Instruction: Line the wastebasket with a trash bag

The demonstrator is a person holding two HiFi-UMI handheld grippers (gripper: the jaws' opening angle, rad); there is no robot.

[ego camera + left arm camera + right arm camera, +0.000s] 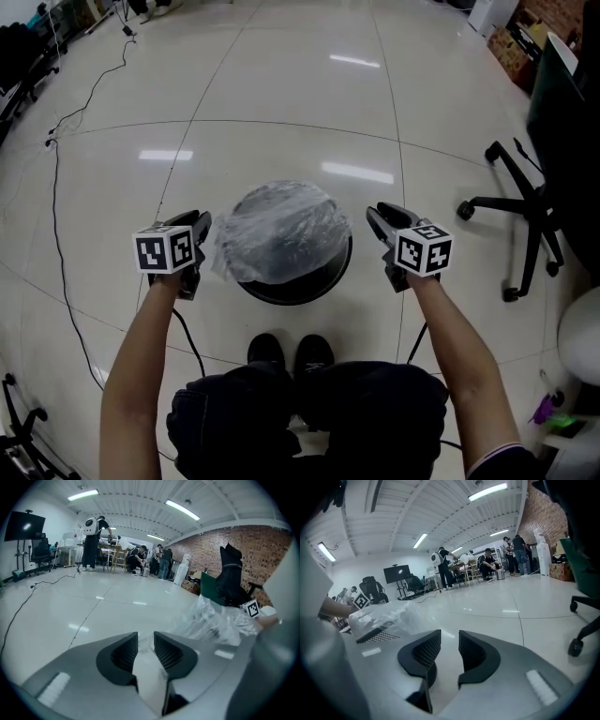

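Standing: the round black wastebasket (314, 284) sits on the glossy floor (281, 112) just beyond the person's shoes (291, 352), between the two grippers.
Trash bag: the clear trash bag (281, 230) covers the basket's mouth, and its crinkled film spills over the rim, most on the left.
Left gripper: the left gripper (146, 637) hangs just left of the bag with its jaws spread and the pads pressing on nothing.
Right gripper: the right gripper (449, 637) hangs just right of the rim, jaws parted, with only floor between them.
Markings: the left cube (167, 249) and the right cube (424, 248) carry black-and-white square markers.
Surroundings: an office chair (525, 220) stands at the right and a cable (56, 187) trails at the far left.
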